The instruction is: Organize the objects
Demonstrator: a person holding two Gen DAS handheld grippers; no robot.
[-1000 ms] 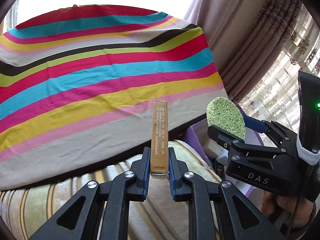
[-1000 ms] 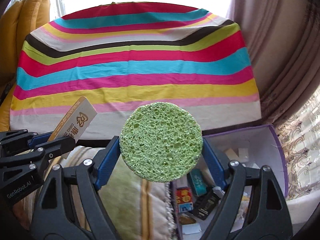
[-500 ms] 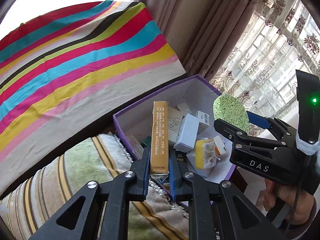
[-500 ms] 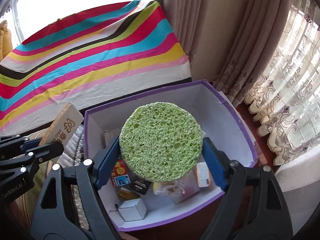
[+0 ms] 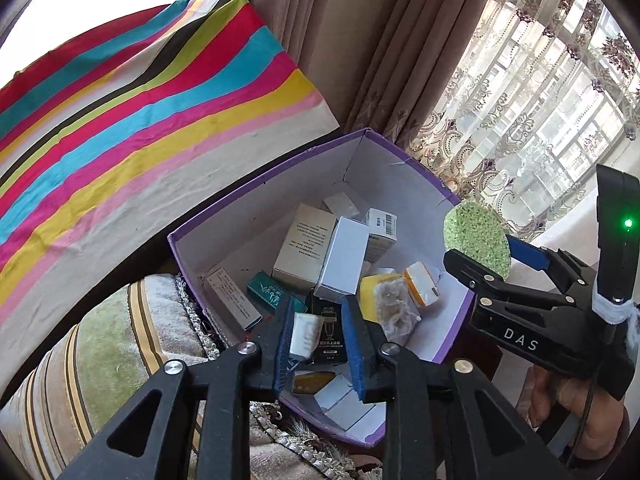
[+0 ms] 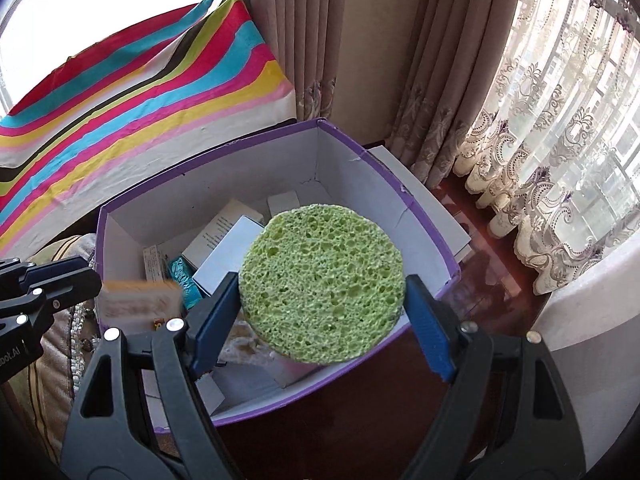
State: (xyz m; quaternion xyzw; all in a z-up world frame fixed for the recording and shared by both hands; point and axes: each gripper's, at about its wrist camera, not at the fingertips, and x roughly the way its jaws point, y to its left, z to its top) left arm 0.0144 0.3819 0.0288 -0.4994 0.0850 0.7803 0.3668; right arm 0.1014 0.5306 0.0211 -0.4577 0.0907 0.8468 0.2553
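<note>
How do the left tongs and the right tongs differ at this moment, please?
The right tongs are clamped on the round green sponge, while the left tongs stand open and grip nothing. A motion-blurred carton sits loose at the tips of the left tongs, whereas the sponge in the right tongs looks sharp. Both tongs are over the purple box of small cartons.

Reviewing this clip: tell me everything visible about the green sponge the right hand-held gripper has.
The green sponge is a flat round disc, light green, with a coarse, open-pored surface that looks like cellulose. It appears dry and undamaged. It is held face-up toward the camera, clamped at its edges between the blue pads of the right hand-held gripper, touching nothing else. It hangs above the purple box, over that box's near right part.
</note>
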